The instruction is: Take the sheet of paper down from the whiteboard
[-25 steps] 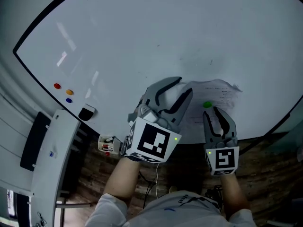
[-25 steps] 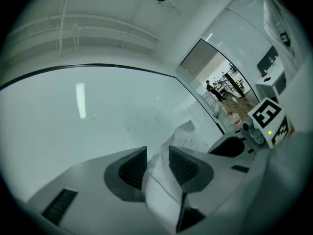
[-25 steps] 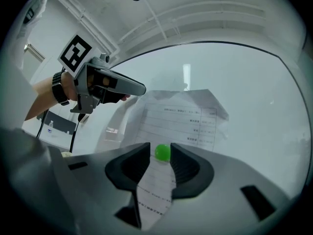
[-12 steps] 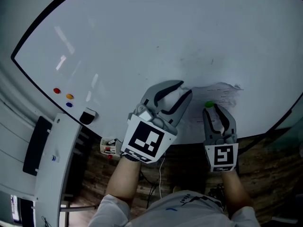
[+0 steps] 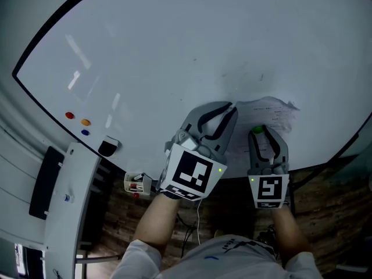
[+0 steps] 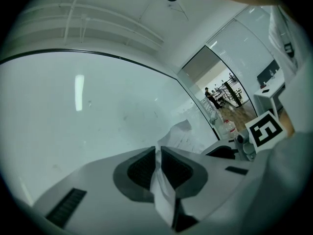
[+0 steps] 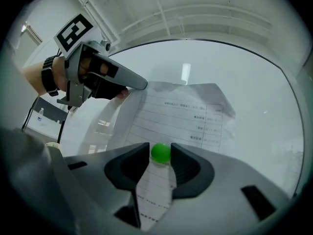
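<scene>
My left claw [image 6: 157,151] had just been closing and pinched the left edge of the sheet of paper [image 7: 186,111], which was held on the whiteboard [image 5: 174,51] by a green magnet [image 7: 160,152]. My right claw [image 7: 160,149] had just been widening and stood released, jaws flanking the magnet. Had I tugged before the magnet came off, the sheet could tear; a glancing squeeze could flick the magnet away.

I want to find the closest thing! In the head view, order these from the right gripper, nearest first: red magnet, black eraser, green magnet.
From the right gripper, whose jaws have just been opening:
1. Green magnet, between its jaws.
2. Black eraser, far left, lower board edge.
3. Red magnet, farthest left.
</scene>
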Demonstrator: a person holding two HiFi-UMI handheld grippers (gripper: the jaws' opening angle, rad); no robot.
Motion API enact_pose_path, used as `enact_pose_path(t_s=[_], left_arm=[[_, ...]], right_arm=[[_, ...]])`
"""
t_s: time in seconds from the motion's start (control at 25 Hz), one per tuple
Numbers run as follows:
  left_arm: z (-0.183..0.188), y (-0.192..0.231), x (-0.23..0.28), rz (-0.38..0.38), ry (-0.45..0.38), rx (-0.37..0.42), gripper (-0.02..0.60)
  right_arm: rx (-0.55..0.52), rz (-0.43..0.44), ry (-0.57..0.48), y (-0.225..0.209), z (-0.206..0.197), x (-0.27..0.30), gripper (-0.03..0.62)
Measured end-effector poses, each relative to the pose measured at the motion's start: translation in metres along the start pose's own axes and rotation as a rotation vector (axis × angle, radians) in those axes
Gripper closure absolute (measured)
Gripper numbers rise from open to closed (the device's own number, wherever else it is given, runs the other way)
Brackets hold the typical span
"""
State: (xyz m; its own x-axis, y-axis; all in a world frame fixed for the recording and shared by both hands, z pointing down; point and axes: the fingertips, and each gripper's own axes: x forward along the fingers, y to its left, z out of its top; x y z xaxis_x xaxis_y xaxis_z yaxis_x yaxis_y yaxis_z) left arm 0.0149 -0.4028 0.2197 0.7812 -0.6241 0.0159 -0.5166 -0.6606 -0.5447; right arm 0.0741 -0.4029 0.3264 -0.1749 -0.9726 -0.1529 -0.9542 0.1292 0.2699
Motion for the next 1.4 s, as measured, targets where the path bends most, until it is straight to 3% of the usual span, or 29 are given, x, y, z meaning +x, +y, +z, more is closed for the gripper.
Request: enact_pose_path(t_s=[0.2, 0.64, 1.04, 1.4], left_arm=[[-0.002, 0.001, 0.000, 0.007, 0.002, -0.022, 0.546], [0.005, -0.010, -0.010, 0.003, -0.007, -0.112, 0.560], [0.014, -0.052, -0.033, 0.067, 0.071, -0.105, 0.560], [-0.001, -0.091, -0.072, 0.141, 0.190, -0.140, 0.560]], right_arm=[[-0.026, -0.015, 0.008, -0.002, 0.000, -0.001, 0.464], [0.043, 0.075, 0.008, -0.001, 0.004, -0.018, 0.467], [0.110, 0.200, -0.013, -0.008, 0.004, -0.068, 0.465], [0.195, 0.342, -0.021, 0.021, -0.002, -0.107, 0.465]])
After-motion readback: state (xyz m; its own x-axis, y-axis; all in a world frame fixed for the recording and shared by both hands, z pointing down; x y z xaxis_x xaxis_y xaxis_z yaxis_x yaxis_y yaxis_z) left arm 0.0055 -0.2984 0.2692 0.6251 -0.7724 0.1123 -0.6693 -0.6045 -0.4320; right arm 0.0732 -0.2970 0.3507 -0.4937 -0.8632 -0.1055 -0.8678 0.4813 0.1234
